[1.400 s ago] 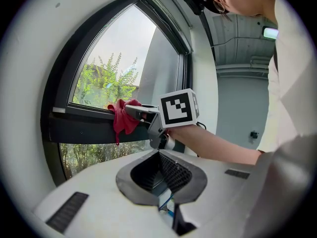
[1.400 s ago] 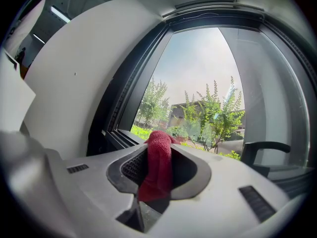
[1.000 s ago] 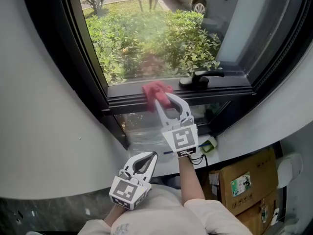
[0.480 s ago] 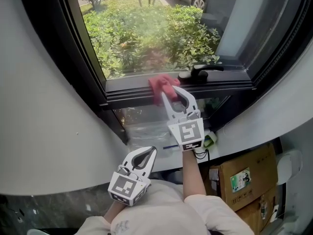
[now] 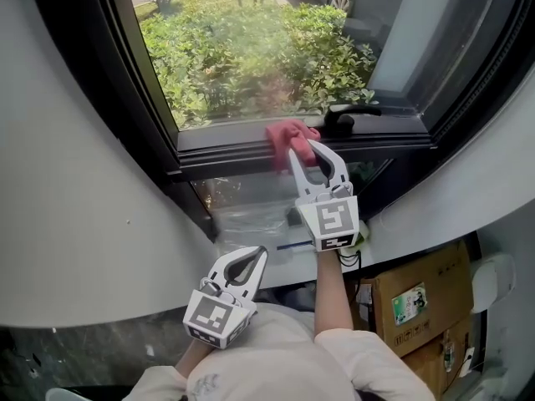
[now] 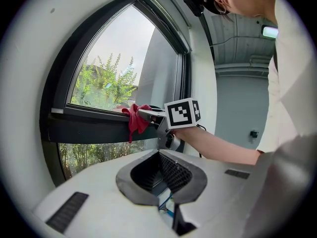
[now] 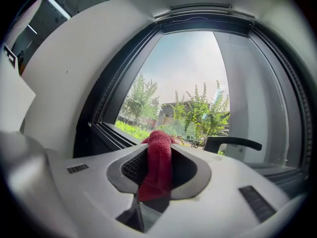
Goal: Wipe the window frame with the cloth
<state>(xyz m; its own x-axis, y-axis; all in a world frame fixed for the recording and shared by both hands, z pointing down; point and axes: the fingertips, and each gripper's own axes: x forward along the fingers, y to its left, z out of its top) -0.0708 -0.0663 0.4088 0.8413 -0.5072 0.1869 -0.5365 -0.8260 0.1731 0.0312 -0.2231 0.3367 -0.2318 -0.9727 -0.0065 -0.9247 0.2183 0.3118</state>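
Note:
The red cloth [image 5: 289, 134] is pinched in my right gripper [image 5: 298, 150], which is shut on it and presses it against the dark horizontal rail of the window frame [image 5: 219, 152], just left of the black window handle [image 5: 349, 115]. In the right gripper view the cloth [image 7: 158, 165] hangs between the jaws, with the handle [image 7: 233, 144] ahead to the right. The left gripper view shows the cloth [image 6: 135, 119] draped on the rail. My left gripper [image 5: 257, 257] hangs low near the person's body, shut and holding nothing.
A white curved wall surrounds the window. Clear plastic sheeting [image 5: 249, 215] lies under the rail on the white sill [image 5: 401, 224]. Cardboard boxes [image 5: 418, 307] stand at the lower right. A small green-and-white object [image 5: 362, 237] sits on the sill by the right wrist.
My right gripper has slid the cloth to the right along the rail, closer to the handle. The left gripper has hardly moved.

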